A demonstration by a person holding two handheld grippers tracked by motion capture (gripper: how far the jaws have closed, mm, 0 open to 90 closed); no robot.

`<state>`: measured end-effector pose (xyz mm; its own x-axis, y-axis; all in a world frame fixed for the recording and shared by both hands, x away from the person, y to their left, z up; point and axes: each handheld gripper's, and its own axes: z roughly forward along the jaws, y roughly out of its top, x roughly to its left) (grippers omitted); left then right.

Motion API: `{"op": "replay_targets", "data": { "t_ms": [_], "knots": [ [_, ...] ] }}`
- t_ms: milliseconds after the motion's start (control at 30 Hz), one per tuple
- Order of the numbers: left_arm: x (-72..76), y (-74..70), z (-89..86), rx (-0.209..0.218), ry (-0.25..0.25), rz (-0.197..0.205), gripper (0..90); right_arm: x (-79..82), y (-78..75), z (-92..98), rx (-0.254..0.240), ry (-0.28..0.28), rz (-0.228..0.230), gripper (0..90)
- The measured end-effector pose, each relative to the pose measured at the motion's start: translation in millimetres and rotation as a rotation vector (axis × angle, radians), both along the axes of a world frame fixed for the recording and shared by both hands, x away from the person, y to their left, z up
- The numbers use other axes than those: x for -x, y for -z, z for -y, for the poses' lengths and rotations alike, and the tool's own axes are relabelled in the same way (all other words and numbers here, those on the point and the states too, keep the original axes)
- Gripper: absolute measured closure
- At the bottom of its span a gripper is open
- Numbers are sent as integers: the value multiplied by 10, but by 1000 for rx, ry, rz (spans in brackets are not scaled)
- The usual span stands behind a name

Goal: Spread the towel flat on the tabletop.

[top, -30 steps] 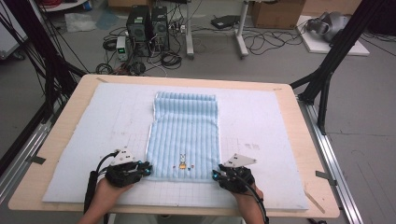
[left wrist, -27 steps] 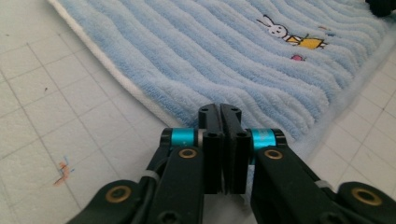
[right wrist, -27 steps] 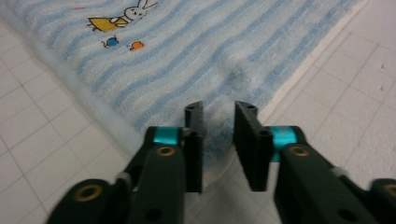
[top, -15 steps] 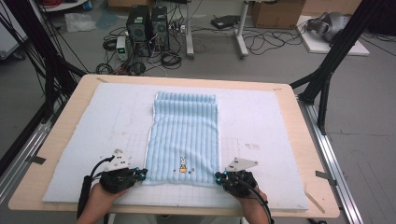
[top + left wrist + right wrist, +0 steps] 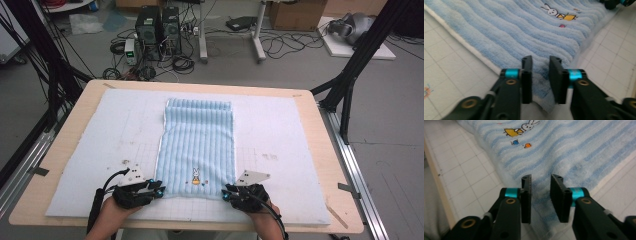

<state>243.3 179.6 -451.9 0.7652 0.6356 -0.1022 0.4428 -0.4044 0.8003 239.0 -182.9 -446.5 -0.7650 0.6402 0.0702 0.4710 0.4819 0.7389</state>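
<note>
A light blue striped towel (image 5: 200, 145) with a small bunny picture (image 5: 196, 175) lies flat on the white gridded mat (image 5: 280, 130). My left gripper (image 5: 159, 189) is at its near left corner and my right gripper (image 5: 226, 192) at its near right corner. In the left gripper view the towel's corner (image 5: 544, 100) runs up between the jaws of the left gripper (image 5: 541, 60); they have just been opening a little, still narrow around the cloth. In the right gripper view the jaws of the right gripper (image 5: 541, 178) have just been closing and pinch the towel's edge (image 5: 544, 217).
The mat covers a wooden table (image 5: 330, 165) whose near edge is just behind my hands. Black frame legs (image 5: 350, 85) stand at the right and left. Computers (image 5: 160, 25) and cables lie on the floor beyond the far edge.
Both grippers have shifted slightly toward the table's near edge at the towel's corners. The towel lies as before.
</note>
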Motion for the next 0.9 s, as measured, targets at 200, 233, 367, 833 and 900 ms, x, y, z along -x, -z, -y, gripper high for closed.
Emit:
{"op": "replay_targets", "data": {
  "t_ms": [200,233,367,833,900],
  "knots": [
    [18,-59,-91,71,56,-38,885,4,-37,24,8,-73,-35,884],
    [27,-94,-125,94,65,-44,885,18,-53,40,1,-102,-50,884],
    [79,-194,-254,182,117,-79,885,77,-143,144,-74,-202,-112,883],
    [-29,-159,-265,155,-46,3,533,-29,-96,154,-64,12,-46,609],
    [-104,-129,-214,108,-104,21,530,-64,-88,110,-21,84,7,582]
  ]
}}
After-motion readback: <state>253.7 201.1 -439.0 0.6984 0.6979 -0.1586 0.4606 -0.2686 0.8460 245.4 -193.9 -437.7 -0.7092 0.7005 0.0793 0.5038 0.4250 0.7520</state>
